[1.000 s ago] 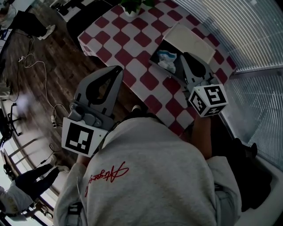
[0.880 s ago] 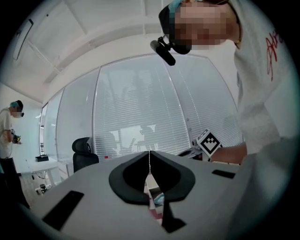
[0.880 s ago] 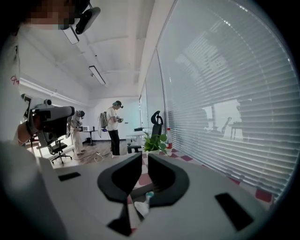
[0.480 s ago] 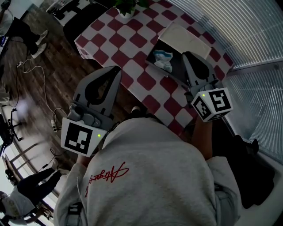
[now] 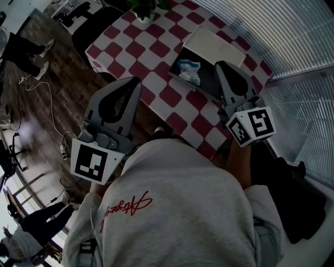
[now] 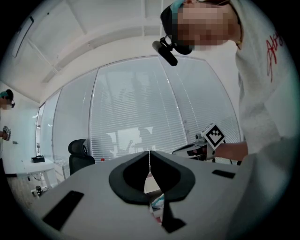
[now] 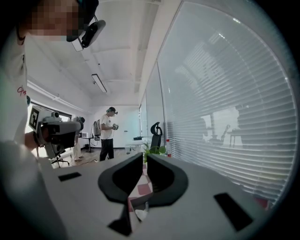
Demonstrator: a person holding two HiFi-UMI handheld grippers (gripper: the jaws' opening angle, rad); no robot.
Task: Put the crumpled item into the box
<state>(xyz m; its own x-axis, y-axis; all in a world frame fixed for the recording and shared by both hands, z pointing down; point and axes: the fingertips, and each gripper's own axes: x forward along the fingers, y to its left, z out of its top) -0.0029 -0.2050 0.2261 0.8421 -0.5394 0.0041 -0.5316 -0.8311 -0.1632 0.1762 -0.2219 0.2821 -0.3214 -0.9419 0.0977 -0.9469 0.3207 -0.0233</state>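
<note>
The crumpled white and blue item (image 5: 188, 69) lies inside the open dark box (image 5: 206, 86) on the red and white checked table (image 5: 156, 55). The box's white lid (image 5: 213, 46) stands open behind it. My right gripper (image 5: 220, 64) hovers at the box's right edge, its jaws almost together with only a thin slit and nothing between them (image 7: 144, 159). My left gripper (image 5: 134, 82) hangs off the table's near left edge over the floor, jaws shut and empty (image 6: 149, 157). Below its jaws the left gripper view catches a bit of the item (image 6: 158, 202).
A potted plant (image 5: 143, 8) stands at the table's far end. Window blinds (image 5: 292, 41) run along the right side. Cables (image 5: 39, 83) lie on the wooden floor at the left, with people standing farther off. An office chair (image 7: 155, 131) stands beyond the table.
My right gripper has drawn back from over the box toward me. The item stays in the box. The left gripper has barely moved.
</note>
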